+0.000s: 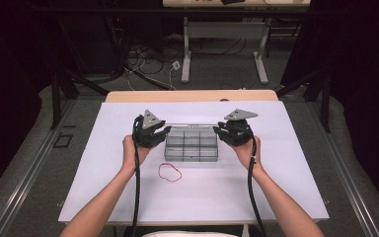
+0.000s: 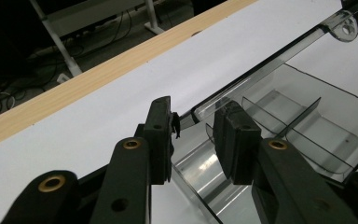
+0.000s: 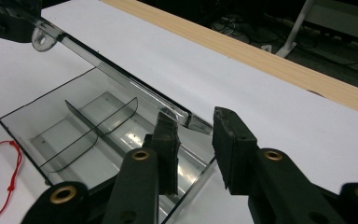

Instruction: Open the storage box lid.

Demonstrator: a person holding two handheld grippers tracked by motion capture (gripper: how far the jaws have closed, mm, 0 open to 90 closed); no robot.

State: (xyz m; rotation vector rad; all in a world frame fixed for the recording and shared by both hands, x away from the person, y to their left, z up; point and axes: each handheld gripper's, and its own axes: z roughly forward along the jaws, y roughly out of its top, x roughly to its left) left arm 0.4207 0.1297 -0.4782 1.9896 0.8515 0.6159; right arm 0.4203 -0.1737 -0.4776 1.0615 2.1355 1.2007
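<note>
In the high view, mid-frame, we hold the left gripper (image 1: pixel 154 132) and right gripper (image 1: pixel 231 131) at opposite ends of the clear compartment box (image 1: pixel 191 146), its lid (image 1: pixel 191 124) raised; a red string loop (image 1: pixel 170 172) lies just below. In the left gripper view our jaws are spread, straddling the lid's corner (image 2: pixel 200 109) at centre, steadying it. The right gripper view shows spread jaws flanking the other corner (image 3: pixel 191 120).

The left tool (image 1: pixel 164 132) (seen from above) hides the box (image 1: pixel 191 144) corner; its lid edge blurs.
</note>
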